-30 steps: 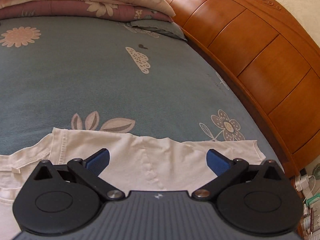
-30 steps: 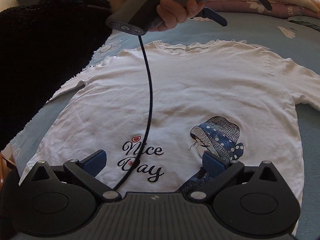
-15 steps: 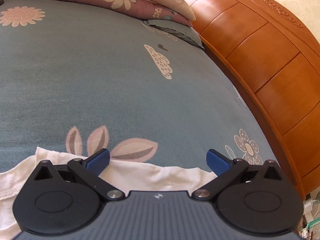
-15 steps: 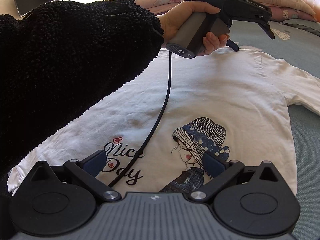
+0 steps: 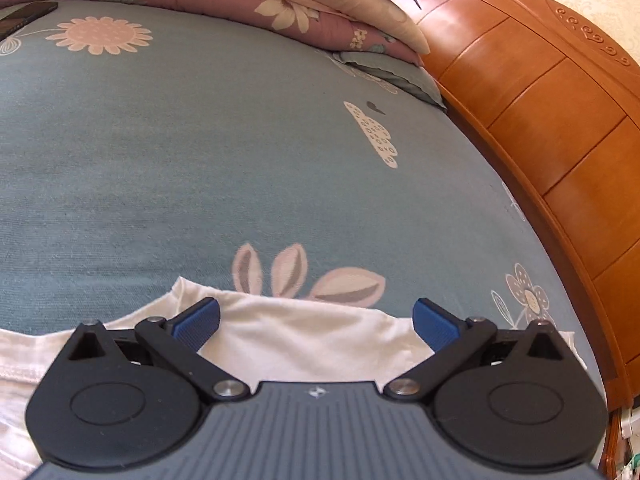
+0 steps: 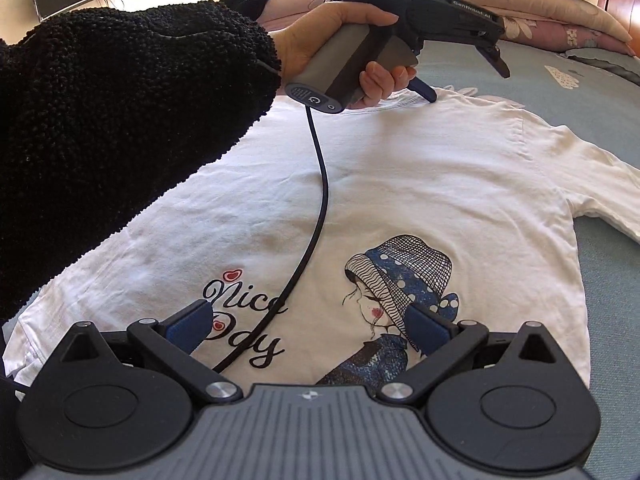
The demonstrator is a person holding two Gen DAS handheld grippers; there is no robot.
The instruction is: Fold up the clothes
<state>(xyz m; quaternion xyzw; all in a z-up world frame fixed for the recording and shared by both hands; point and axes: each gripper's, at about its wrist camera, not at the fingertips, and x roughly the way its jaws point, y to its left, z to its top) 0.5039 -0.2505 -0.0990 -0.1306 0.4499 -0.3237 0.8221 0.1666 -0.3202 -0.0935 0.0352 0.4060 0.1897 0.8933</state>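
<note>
Left hand-held gripper [image 5: 316, 322] gapes over white T-shirt [image 5: 312, 344].

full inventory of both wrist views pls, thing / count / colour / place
White cotton T-shirt with hat-girl print: 1, white, spread flat on bed.
Grey-blue floral bedsheet: 1, grey-blue, covers bed.
Folded floral quilts: stack, pink and cream, far end of bed.
Orange wooden headboard: 1, orange-brown, right of bed.
Black cable: 1, black, trails across shirt.
Black fuzzy sleeve: 1, black, left side.
Hand: 1, grips left gripper handle.
Left gripper: 1, black with blue pads, open, at shirt collar edge.
Right gripper: 1, same colours, open, above shirt hem.
</note>
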